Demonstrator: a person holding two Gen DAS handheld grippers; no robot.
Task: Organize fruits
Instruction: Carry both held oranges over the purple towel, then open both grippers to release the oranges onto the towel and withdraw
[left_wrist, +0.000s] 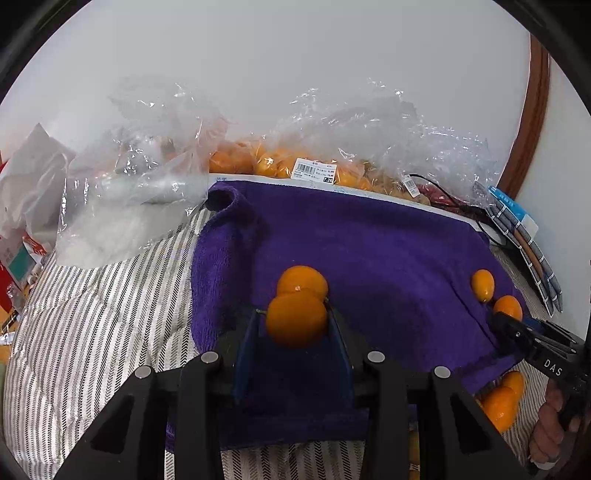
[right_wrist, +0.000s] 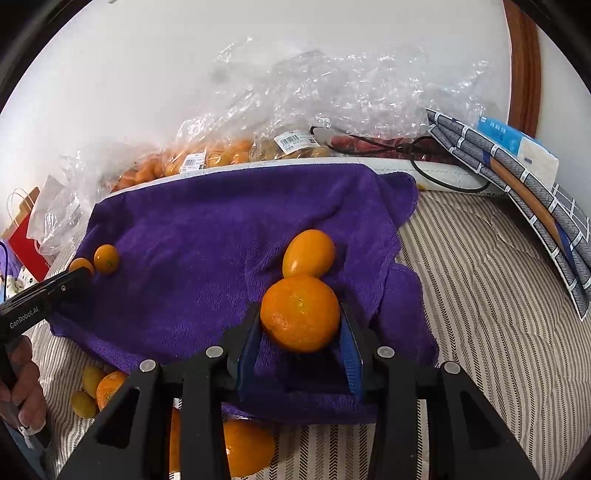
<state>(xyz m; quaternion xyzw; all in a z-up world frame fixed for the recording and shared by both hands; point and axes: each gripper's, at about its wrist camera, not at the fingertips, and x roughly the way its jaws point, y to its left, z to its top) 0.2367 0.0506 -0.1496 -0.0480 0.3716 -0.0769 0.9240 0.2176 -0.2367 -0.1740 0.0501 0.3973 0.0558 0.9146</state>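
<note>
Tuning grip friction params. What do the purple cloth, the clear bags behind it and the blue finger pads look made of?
Purple cloth: looks like plush terry or microfibre, matte, with fuzzy pile and soft folds.
Clear crinkled bags: thin plastic film, glossy, with sharp creases and glints.
Blue pads on the black right gripper: probably rubber or soft plastic, smooth and slightly shiny; can't tell which.

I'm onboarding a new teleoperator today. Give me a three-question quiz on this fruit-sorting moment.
1. True or false: the left gripper is empty.
2. What does the right gripper hold? A) a banana B) an orange fruit C) a plastic bag
3. What colour is the towel under the fruit?

Key: 1 false, it clamps an orange fruit. 2 B. 3 purple.
</note>
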